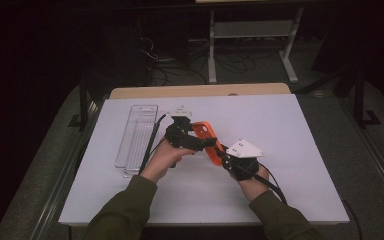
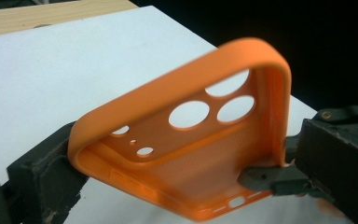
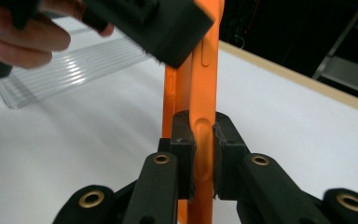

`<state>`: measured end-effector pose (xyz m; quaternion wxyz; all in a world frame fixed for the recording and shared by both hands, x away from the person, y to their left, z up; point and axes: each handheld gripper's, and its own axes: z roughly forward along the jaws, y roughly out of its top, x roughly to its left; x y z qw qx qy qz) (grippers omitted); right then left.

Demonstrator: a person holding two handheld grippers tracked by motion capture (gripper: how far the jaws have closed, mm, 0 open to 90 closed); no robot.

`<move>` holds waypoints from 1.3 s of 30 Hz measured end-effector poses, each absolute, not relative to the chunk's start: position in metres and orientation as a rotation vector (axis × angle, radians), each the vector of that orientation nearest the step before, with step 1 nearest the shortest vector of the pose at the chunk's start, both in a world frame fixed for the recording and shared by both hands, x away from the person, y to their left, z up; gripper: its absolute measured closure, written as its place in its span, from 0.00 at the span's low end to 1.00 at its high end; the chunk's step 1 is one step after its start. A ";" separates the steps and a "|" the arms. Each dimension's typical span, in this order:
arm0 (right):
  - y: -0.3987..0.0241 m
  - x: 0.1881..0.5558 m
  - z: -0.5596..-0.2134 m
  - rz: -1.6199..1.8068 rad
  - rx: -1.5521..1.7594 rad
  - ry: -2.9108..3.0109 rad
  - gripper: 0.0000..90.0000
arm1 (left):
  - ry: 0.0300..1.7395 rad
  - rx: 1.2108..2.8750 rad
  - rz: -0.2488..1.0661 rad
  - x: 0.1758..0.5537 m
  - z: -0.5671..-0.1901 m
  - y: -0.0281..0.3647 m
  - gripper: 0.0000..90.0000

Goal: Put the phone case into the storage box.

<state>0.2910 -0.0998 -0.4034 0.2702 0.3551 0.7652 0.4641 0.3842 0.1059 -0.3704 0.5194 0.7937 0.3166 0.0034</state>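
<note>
Orange phone case (image 1: 207, 140) is lifted off the worktop (image 1: 300, 150), gripped between both claws; left claw (image 1: 207, 143) clenched across its width, right claw (image 3: 204, 154) clenched on its side edge; clear tray (image 1: 136, 135) lies apart, so setting down remains

An orange phone case (image 1: 206, 140), empty, camera holes showing (image 2: 189, 115), is hanging tilted on edge above the white table, clear of it.
</note>
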 end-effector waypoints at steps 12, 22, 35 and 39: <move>-0.090 0.291 -0.411 1.221 0.955 2.115 0.88 | 0.800 1.867 0.006 0.383 -0.372 0.103 0.00; -0.090 0.292 -0.412 1.219 0.946 2.117 0.88 | 0.800 1.861 0.026 0.382 -0.371 0.105 0.02; -0.090 0.292 -0.412 1.202 0.927 2.122 0.88 | 0.792 1.867 0.061 0.381 -0.371 0.106 0.10; -0.090 0.292 -0.412 1.198 0.927 2.124 0.87 | 0.789 1.867 0.054 0.381 -0.370 0.107 0.11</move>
